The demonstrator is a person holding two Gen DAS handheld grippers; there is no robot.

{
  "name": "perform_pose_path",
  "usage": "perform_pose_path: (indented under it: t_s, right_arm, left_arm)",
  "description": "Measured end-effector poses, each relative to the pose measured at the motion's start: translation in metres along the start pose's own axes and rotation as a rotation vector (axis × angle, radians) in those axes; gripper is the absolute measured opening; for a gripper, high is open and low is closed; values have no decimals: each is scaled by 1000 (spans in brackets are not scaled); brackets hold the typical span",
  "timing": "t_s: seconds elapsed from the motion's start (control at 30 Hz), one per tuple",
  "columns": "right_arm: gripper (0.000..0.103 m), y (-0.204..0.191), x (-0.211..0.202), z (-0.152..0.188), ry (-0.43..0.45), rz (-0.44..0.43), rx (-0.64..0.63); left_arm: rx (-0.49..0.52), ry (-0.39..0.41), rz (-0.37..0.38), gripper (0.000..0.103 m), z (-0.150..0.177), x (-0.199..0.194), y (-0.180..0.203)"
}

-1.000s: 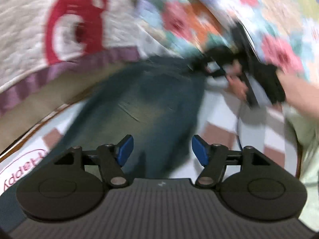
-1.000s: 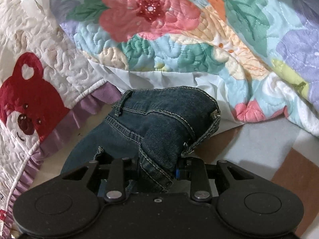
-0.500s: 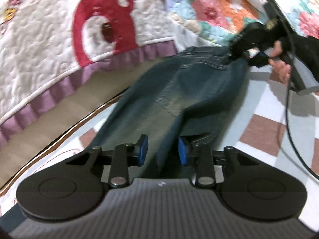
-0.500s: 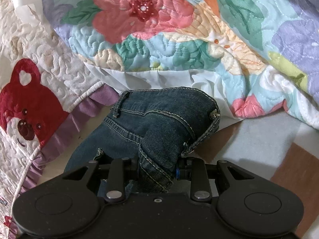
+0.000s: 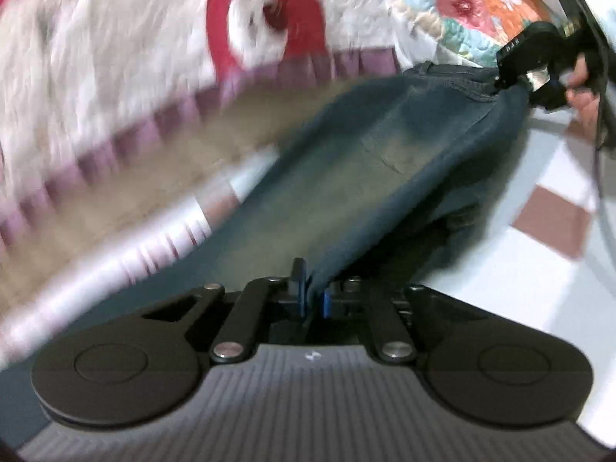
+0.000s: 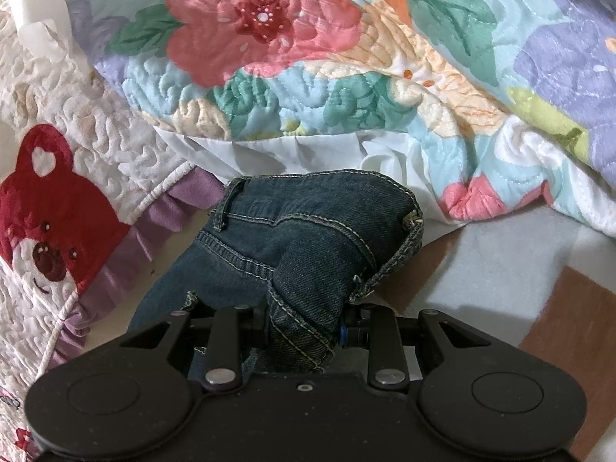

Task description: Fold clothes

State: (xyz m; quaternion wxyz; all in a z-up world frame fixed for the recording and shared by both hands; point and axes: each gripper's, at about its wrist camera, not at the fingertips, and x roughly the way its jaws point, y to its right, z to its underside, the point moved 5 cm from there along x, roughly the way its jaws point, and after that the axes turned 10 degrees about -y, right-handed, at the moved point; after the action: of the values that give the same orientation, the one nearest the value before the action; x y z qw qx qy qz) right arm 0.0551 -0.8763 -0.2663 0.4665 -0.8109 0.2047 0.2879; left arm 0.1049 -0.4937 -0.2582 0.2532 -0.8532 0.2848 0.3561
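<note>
A pair of dark blue jeans (image 5: 385, 177) stretches from my left gripper up to the right gripper. My left gripper (image 5: 311, 300) is shut on a fold of the lower jeans, denim pinched between its blue pads. My right gripper (image 5: 539, 77) shows at the upper right, clamped on the waistband. In the right wrist view my right gripper (image 6: 304, 333) is shut on a bunched waistband corner of the jeans (image 6: 304, 238), which bulges up in front of the fingers. The left wrist view is motion-blurred.
A white quilted cushion with a red bear (image 6: 46, 238) and purple frill lies to the left. A floral quilt (image 6: 346, 57) is heaped behind the jeans. The jeans rest on a pale sheet with brown squares (image 5: 550, 223).
My left gripper has closed from open onto the lower part of the jeans and moved in. My right gripper has kept its grip on the waistband and barely moved.
</note>
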Motion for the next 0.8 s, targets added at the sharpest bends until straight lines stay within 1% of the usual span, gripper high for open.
perform_pose_path:
  t_s: [0.03, 0.13, 0.17, 0.2, 0.23, 0.27, 0.3, 0.33, 0.37, 0.43, 0.47, 0.53, 0.57, 0.6, 0.63, 0.67, 0.7, 0.8]
  right_arm:
    - [32, 0, 0, 0, 0, 1, 2]
    - [32, -1, 0, 0, 0, 2, 0]
    - [32, -1, 0, 0, 1, 0, 1]
    - [32, -1, 0, 0, 2, -1, 3]
    - [32, 0, 0, 0, 2, 0, 5]
    - [32, 0, 1, 0, 2, 1, 6]
    - [32, 0, 1, 0, 3, 2, 6]
    - [32, 0, 1, 0, 3, 5, 5]
    - [32, -1, 1, 0, 4, 9, 0]
    - [32, -3, 0, 0, 8, 16, -10]
    - [32, -5, -2, 0, 14, 17, -20]
    - [32, -12, -7, -2, 33, 10, -54]
    - [32, -17, -10, -4, 47, -7, -75]
    - [32, -20, -13, -6, 57, -22, -88]
    - [32, -22, -15, -7, 61, -32, -98]
    - [32, -24, -17, -8, 65, -41, -108]
    - [32, -26, -16, -8, 64, -38, -119]
    - [32, -23, -15, -8, 55, -41, -109]
  left_arm:
    - [-8, -19, 26, 7, 6, -1, 0]
    - [-34, -10, 114, 7, 3, -15, -7]
    - [-43, -7, 143, 12, 2, -20, -9]
    - [-52, -4, 172, 25, 1, -25, -11]
    - [-61, -1, 202, 35, 0, -30, -13]
    - [-69, 19, 225, 49, -3, -37, -15]
    - [-76, 82, 235, 64, -9, -48, -17]
    - [-82, 128, 245, 71, -16, -56, -18]
    - [-83, 130, 255, 74, -22, -53, -17]
    - [-93, 120, 272, 74, -36, -45, -18]
    - [-122, 68, 274, 72, -44, -26, -22]
    - [-180, -35, 277, 52, -61, 10, -30]
    - [-212, -95, 274, 30, -68, 30, -35]
    - [-252, -176, 263, 23, -75, 54, -43]
    - [-290, -231, 262, 23, -81, 76, -50]
    - [-317, -220, 281, 23, -90, 90, -57]
    - [-324, -203, 274, 23, -99, 98, -61]
    - [-264, -190, 188, 23, -118, 113, -59]
